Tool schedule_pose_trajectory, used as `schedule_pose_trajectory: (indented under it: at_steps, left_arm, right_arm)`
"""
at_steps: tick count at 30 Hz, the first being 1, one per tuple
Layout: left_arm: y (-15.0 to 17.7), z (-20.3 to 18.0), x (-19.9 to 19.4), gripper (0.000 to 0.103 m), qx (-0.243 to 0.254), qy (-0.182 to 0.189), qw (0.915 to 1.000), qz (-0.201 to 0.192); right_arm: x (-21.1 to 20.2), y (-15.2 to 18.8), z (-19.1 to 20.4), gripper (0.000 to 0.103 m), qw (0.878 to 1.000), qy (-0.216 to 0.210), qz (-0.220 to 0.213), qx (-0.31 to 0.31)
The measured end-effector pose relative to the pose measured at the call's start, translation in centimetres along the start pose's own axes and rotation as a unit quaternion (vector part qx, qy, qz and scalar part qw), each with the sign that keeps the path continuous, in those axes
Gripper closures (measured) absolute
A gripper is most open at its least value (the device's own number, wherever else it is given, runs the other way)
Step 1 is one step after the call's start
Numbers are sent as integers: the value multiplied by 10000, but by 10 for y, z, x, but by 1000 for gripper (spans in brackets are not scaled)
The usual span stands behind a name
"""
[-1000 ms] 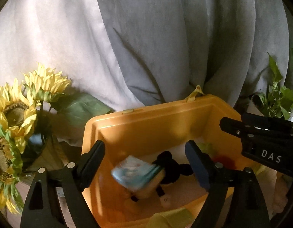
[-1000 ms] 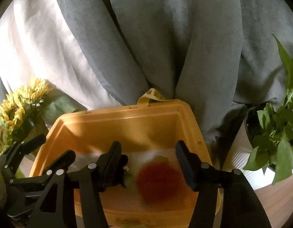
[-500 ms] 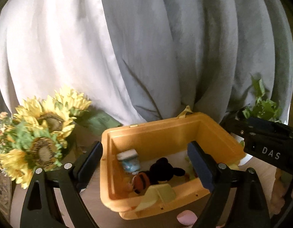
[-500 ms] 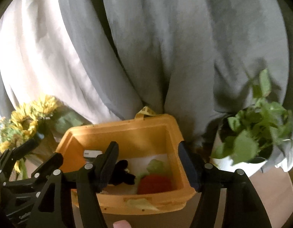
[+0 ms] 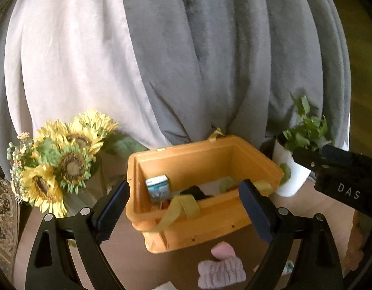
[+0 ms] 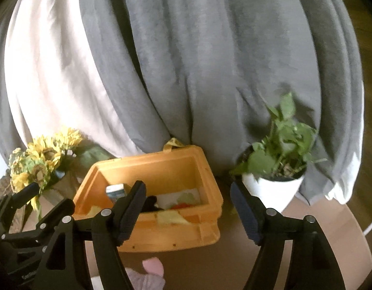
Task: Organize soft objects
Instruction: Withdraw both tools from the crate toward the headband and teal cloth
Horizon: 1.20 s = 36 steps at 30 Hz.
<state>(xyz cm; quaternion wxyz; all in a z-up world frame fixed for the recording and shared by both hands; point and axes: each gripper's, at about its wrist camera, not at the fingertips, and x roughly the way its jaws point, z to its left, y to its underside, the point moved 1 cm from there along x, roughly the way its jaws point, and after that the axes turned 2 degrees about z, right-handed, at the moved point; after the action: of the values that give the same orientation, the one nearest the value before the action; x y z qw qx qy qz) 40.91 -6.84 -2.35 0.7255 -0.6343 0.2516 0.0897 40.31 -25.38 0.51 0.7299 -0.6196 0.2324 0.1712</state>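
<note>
An orange plastic bin (image 5: 205,220) (image 6: 171,232) stands on the brown table. Inside it are a blue-and-white pack (image 5: 158,188) leaning on the left wall, a black plush toy (image 5: 194,191) (image 6: 150,204), a green soft piece (image 6: 187,197) and a red soft item (image 6: 179,206). A yellow-green cloth (image 5: 181,209) hangs over the front rim. A pink fuzzy headband (image 5: 221,269) (image 6: 149,273) lies on the table in front of the bin. My left gripper (image 5: 183,212) is open and empty before the bin. My right gripper (image 6: 188,212) is open and empty, above the bin's front.
A sunflower bouquet (image 5: 60,164) (image 6: 38,164) stands left of the bin. A potted green plant in a white pot (image 6: 275,169) (image 5: 297,157) stands to its right. Grey and white curtains (image 5: 186,60) hang behind. The other gripper's body (image 5: 342,176) is at the right.
Both grippers have pulled back and up from inside the bin, open and empty. The blue-and-white pack and red item now rest in the bin. The pink headband has come into view.
</note>
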Motion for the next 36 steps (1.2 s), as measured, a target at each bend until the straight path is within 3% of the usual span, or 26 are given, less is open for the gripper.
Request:
schedule_pose_trajectory:
  at_steps: [18,29,36]
  left_arm:
    - [55,-15,-26,10,19,399,9985,379]
    - [89,-22,-32,10,141,463,9974,540]
    - [104,-27,-23,10,203,566,9961,645]
  right_arm:
    - [-37,64,-8,29,9989,224,356,219]
    - [-39,99,-11,29,9967,277,734,217]
    - [-25,126,-13,30,9923,264,1192,227]
